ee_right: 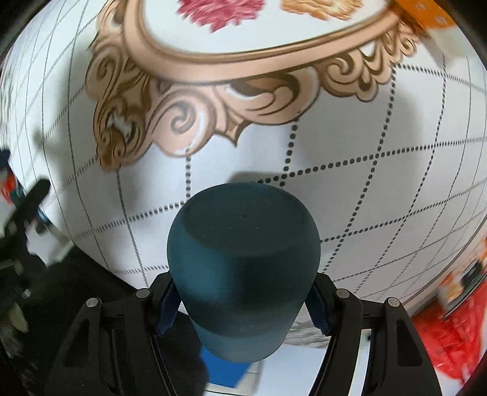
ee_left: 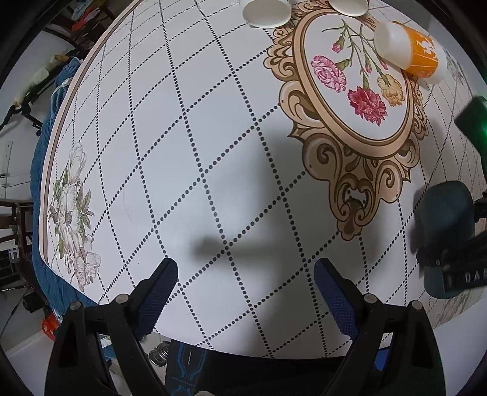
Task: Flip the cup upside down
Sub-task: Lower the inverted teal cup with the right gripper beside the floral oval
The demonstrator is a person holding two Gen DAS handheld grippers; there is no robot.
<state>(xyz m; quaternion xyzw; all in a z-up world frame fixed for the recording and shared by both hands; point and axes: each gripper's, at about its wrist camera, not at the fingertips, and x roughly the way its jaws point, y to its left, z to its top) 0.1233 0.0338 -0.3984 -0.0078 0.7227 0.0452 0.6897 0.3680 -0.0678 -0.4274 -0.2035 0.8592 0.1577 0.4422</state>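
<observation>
My right gripper (ee_right: 242,304) is shut on a dark teal cup (ee_right: 243,262). The cup's flat base faces forward and up, and its mouth points back toward the gripper. It hangs above the near edge of the table (ee_right: 365,198). In the left wrist view the same cup (ee_left: 444,225) shows blurred at the right edge, held by the right gripper (ee_left: 462,262). My left gripper (ee_left: 246,274) is open and empty above the near part of the table (ee_left: 182,182).
An orange and white cup (ee_left: 411,51) lies on its side at the far right, on the flower medallion (ee_left: 359,85). Two white discs (ee_left: 266,12) sit at the far edge. The table's edge runs close below both grippers.
</observation>
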